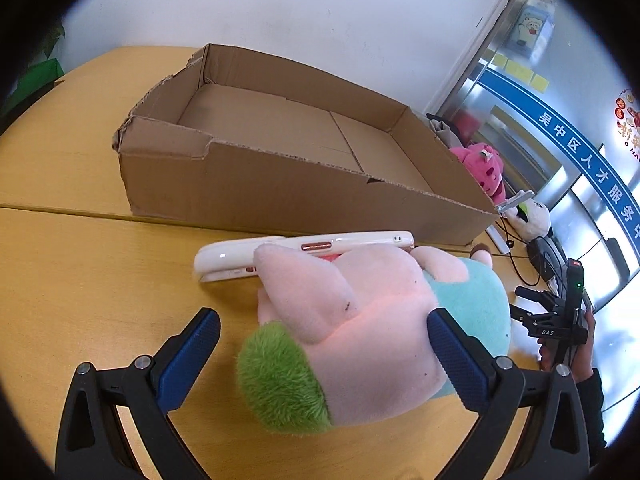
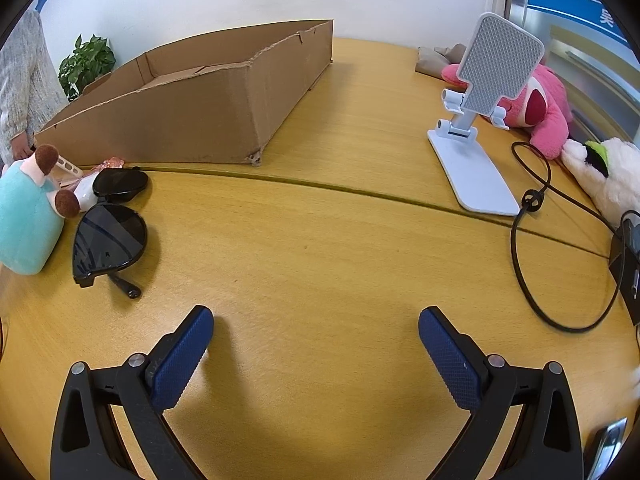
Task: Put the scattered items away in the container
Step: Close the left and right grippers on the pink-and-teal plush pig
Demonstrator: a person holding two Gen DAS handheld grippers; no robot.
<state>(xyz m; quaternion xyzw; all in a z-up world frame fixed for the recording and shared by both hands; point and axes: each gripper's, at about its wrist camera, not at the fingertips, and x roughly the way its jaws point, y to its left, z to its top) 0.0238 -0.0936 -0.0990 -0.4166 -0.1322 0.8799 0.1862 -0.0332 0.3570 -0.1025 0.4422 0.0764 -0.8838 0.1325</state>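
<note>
An empty cardboard box (image 1: 256,184) stands on the wooden table; it also shows in the right wrist view (image 2: 188,112). A pink and teal plush toy (image 1: 360,328) with a green tuft lies in front of it, between the wide-open fingers of my left gripper (image 1: 324,344). A white case (image 1: 304,250) lies just behind the plush. In the right wrist view the plush (image 2: 28,220) is at far left beside black sunglasses (image 2: 110,236). My right gripper (image 2: 316,344) is open and empty over bare table.
A white phone stand (image 2: 476,128), a pink plush (image 2: 544,108), a white plush (image 2: 608,176) and a black cable (image 2: 528,240) lie at the right. A person in grey stands at far left (image 2: 20,80). A plant (image 2: 86,64) is behind the box.
</note>
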